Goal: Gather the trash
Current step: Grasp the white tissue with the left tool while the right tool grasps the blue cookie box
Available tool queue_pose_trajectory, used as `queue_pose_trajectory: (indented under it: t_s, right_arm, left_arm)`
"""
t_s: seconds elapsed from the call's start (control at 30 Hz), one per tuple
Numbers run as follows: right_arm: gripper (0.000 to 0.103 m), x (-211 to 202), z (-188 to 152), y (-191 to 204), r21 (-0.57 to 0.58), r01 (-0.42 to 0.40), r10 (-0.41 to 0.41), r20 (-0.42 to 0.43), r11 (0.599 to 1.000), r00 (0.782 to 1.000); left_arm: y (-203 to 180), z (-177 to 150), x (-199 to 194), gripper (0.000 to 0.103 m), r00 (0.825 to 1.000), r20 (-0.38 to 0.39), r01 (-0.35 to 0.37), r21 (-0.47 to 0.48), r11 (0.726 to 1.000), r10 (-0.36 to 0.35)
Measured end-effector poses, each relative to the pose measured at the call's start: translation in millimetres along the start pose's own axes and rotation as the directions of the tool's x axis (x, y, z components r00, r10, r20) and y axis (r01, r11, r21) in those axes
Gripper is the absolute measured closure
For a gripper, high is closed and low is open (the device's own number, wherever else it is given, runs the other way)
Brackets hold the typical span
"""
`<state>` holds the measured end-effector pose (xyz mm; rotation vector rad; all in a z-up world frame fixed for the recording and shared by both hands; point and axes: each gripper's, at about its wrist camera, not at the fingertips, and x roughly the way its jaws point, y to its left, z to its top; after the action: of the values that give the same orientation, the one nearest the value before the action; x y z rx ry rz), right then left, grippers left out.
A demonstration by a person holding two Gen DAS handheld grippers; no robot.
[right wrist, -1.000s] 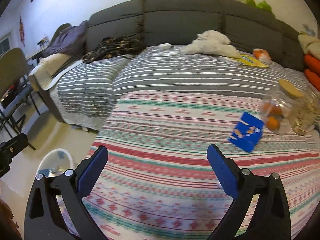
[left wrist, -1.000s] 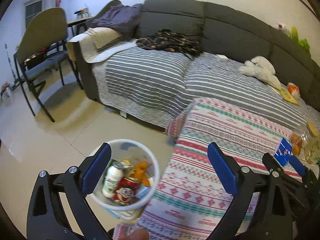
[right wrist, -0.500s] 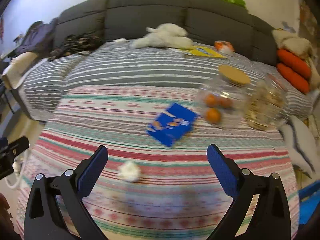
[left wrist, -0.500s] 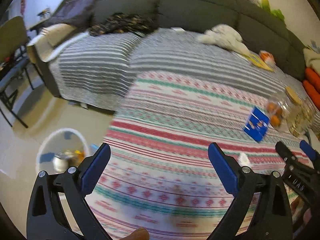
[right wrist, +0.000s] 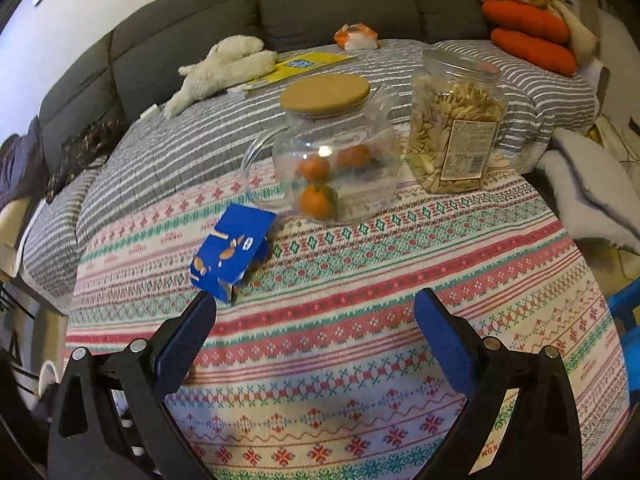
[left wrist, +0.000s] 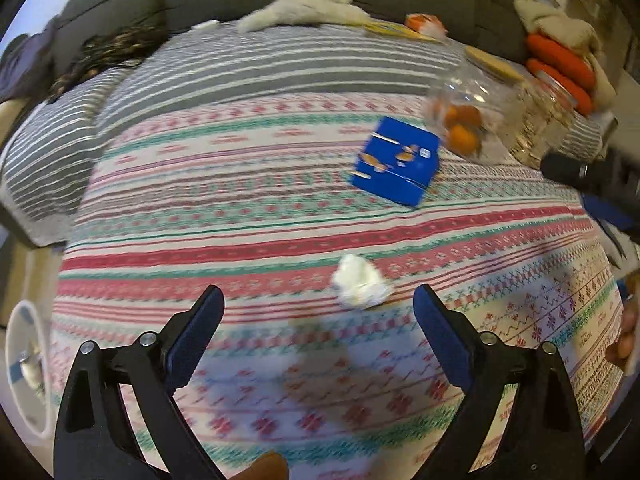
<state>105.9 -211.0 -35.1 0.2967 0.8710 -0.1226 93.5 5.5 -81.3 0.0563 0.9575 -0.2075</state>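
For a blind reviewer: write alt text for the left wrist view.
The open left tool hovers over a patterned blanket, with a crumpled white tissue lying just ahead between its fingers. Farther off lie a blue snack box and a clear jar of oranges.

bg: grey sectional sofa [right wrist: 192, 28] w/ striped cover | white wall [right wrist: 80, 4] | patterned tablecloth [right wrist: 360, 300]

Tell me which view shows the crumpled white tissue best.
The left wrist view: the crumpled white tissue lies in plain sight on the patterned cloth, just ahead of the open left gripper. The right wrist view does not show it at all.
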Motion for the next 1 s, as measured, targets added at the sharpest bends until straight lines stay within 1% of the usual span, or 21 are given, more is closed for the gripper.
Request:
queue_pose_trajectory:
  t_s: [0.07, 0.13, 0.27, 0.3, 0.33, 0.37, 0.43, 0.47, 0.5, 0.6, 0.73, 0.77, 0.8, 0.9, 1.0]
  right_arm:
    - [0.007, 4.4, 2.3, -1.3, 0.012, -0.005, 0.005, -0.014, 1.0, 1.0]
    - [0.007, 9.1, 4.2, -2.2, 0.02, -0.002, 0.003, -0.024, 1.0, 1.0]
    - [0.007, 14.5, 7.3, -7.7, 0.04, 0.008, -0.007, -0.029, 0.999, 1.0]
    - [0.007, 16.5, 7.8, -9.0, 0.043, 0.013, -0.011, -0.032, 0.999, 0.999]
    - [0.007, 18.3, 8.1, -10.0, 0.044, 0.016, -0.014, -0.036, 0.999, 0.999]
    - [0.007, 21.3, 8.0, -10.6, 0.04, 0.022, -0.021, -0.042, 0.999, 0.999]
    - [0.007, 26.8, 6.9, -11.6, 0.033, 0.036, -0.035, -0.049, 0.999, 0.998]
    - [0.007, 29.9, 6.3, -11.1, 0.029, 0.043, -0.042, -0.052, 0.999, 0.998]
    - [0.007, 32.0, 6.0, -10.5, 0.024, 0.046, -0.045, -0.053, 0.999, 0.998]
    - [0.007, 40.7, 3.8, -5.4, 0.005, 0.05, -0.049, -0.064, 0.999, 0.997]
    - [0.007, 54.0, -3.3, 10.3, -0.024, 0.032, -0.034, -0.087, 0.999, 0.996]
    - [0.007, 58.8, -5.0, 13.5, -0.015, 0.031, -0.032, -0.097, 0.999, 0.995]
    - [0.007, 63.0, -5.0, 15.7, 0.0, 0.027, -0.027, -0.105, 1.0, 0.994]
    - [0.007, 80.7, -3.0, 27.8, 0.11, 0.013, 0.001, -0.126, 0.994, 0.992]
    - [0.007, 100.3, 5.7, 49.7, 0.203, 0.027, 0.003, -0.148, 0.979, 0.989]
  left_arm:
    - [-5.1, 0.6, 10.3, 0.018, 1.0, -0.015, 0.005, 0.017, 1.0, -0.005]
    - [-8.8, 1.3, 17.4, 0.025, 0.999, -0.029, 0.02, 0.03, 0.999, -0.019]
    - [-16.5, 6.2, 26.1, 0.035, 0.999, -0.025, 0.041, 0.056, 0.998, -0.039]
    - [-17.5, 6.9, 27.8, 0.039, 0.999, -0.028, 0.041, 0.06, 0.997, -0.039]
    - [-18.5, 7.5, 31.1, 0.047, 0.998, -0.037, 0.047, 0.062, 0.997, -0.045]
    - [-19.1, 7.0, 34.5, 0.051, 0.997, -0.049, 0.055, 0.064, 0.996, -0.052]
    - [-20.6, 4.4, 38.1, 0.073, 0.996, -0.067, 0.06, 0.081, 0.995, -0.055]
    - [-21.3, 3.6, 37.8, 0.074, 0.996, -0.065, 0.059, 0.086, 0.995, -0.053]
    - [-20.9, 2.9, 34.3, 0.078, 0.997, -0.057, 0.062, 0.09, 0.994, -0.057]
    - [-15.3, 2.7, 18.9, 0.079, 0.998, -0.033, 0.057, 0.081, 0.995, -0.055]
    - [4.6, 5.6, -16.3, 0.079, 1.0, 0.009, 0.015, 0.033, 0.999, -0.015]
    - [9.8, 5.8, -24.5, 0.079, 1.0, 0.019, 0.005, 0.02, 1.0, -0.005]
    - [17.7, 6.2, -35.1, 0.079, 1.0, 0.031, -0.005, -0.001, 1.0, 0.005]
    - [38.4, 7.7, -56.7, 0.079, 0.998, 0.062, -0.024, -0.061, 0.998, 0.028]
    - [57.8, 8.4, -72.6, 0.079, 0.996, 0.079, -0.041, -0.111, 0.993, 0.05]
